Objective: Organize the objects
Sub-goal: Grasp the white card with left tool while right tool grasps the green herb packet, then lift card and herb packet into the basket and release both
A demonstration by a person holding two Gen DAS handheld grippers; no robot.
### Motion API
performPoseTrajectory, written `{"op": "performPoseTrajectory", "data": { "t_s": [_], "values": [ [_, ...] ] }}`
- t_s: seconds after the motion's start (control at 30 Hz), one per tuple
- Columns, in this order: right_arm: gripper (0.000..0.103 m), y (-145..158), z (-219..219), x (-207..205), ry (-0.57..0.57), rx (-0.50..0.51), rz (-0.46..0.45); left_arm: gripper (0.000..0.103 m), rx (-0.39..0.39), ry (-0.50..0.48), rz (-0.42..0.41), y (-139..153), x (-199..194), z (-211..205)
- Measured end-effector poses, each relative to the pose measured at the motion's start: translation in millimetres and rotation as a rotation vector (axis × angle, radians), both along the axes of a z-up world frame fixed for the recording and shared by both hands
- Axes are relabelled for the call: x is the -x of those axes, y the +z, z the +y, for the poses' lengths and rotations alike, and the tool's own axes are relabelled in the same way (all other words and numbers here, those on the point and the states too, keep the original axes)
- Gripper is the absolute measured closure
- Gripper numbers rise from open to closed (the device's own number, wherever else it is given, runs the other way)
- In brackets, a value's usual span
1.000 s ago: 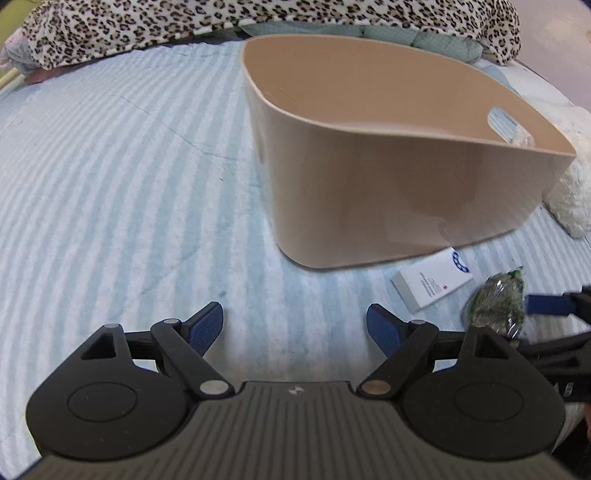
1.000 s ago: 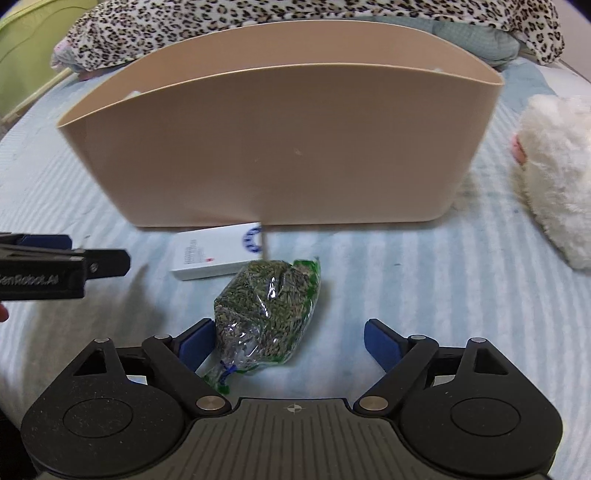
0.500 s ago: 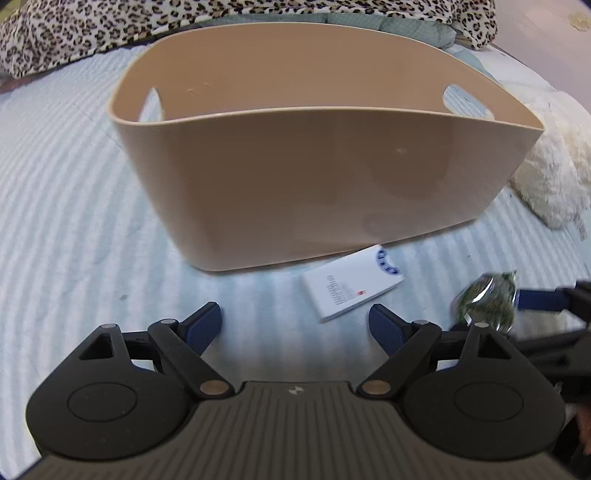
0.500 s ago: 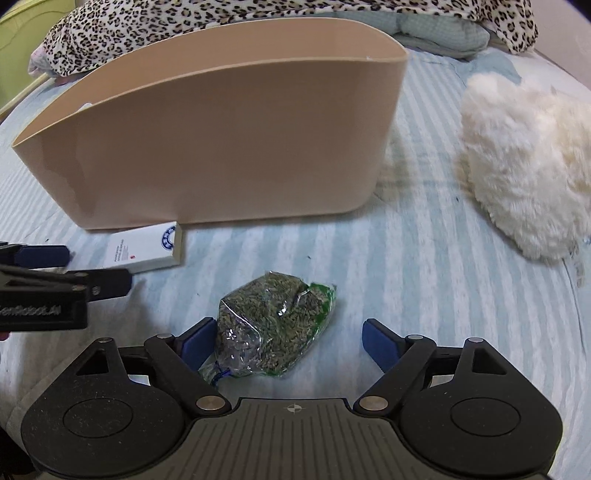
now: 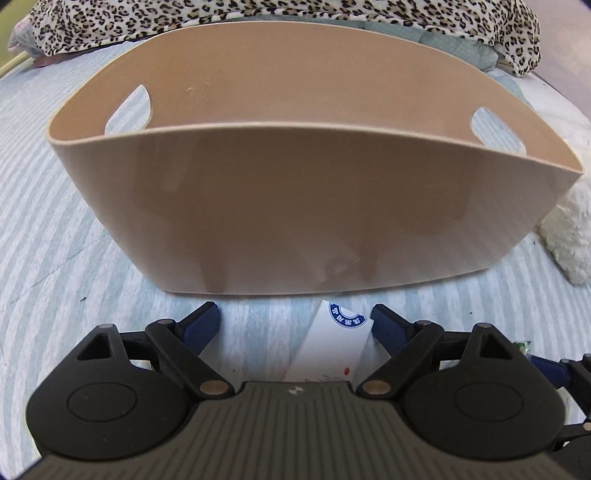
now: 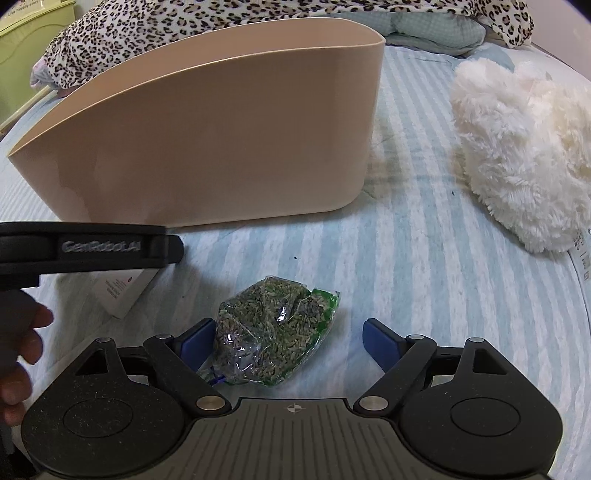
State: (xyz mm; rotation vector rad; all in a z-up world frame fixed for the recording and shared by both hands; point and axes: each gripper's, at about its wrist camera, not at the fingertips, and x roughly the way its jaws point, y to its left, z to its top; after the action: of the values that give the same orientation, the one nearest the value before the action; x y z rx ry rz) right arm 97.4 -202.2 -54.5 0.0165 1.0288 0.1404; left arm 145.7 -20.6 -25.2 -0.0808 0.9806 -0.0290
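Note:
A tan plastic basket [image 5: 295, 206] with two handle cut-outs stands on the striped bed; it also shows in the right wrist view [image 6: 207, 147]. A white card box [image 5: 332, 347] with a blue round logo lies in front of it, between the fingers of my open left gripper [image 5: 295, 325]. It is partly hidden in the right wrist view [image 6: 122, 291] under the left gripper's body. A clear bag of green dried herbs [image 6: 273, 328] lies between the fingers of my open right gripper [image 6: 288, 339], close to its left finger.
A fluffy white plush toy [image 6: 524, 155] lies to the right of the basket. A leopard-print blanket [image 5: 258, 18] and a teal pillow [image 6: 428, 29] lie behind it. The person's hand [image 6: 18, 343] shows at the left edge.
My left gripper has swung right and forward until the white box lies between its fingers. My right gripper has shifted right and closer to the herb bag. Both stayed open.

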Motion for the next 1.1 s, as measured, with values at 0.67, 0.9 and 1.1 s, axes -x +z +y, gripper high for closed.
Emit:
{"op": "performPoseTrajectory", "data": {
  "t_s": [0.67, 0.9, 1.1],
  "values": [
    [0.056, 13.2, -0.5, 11.2, 0.014, -0.018, -0.038, 0.071, -0.111, -0.152, -0.041, 9.5, 29.7, 7.6],
    [0.057, 30.1, -1.7, 17.5, 0.019, -0.052, -0.082, 0.071, -0.109, -0.165, -0.079, 26.4, 49.0, 14.5],
    [0.057, 59.6, 3.4, 30.4, 0.038, -0.079, -0.164, 0.071, -0.107, -0.18, -0.15, 59.4, 62.3, 22.9]
  ]
}}
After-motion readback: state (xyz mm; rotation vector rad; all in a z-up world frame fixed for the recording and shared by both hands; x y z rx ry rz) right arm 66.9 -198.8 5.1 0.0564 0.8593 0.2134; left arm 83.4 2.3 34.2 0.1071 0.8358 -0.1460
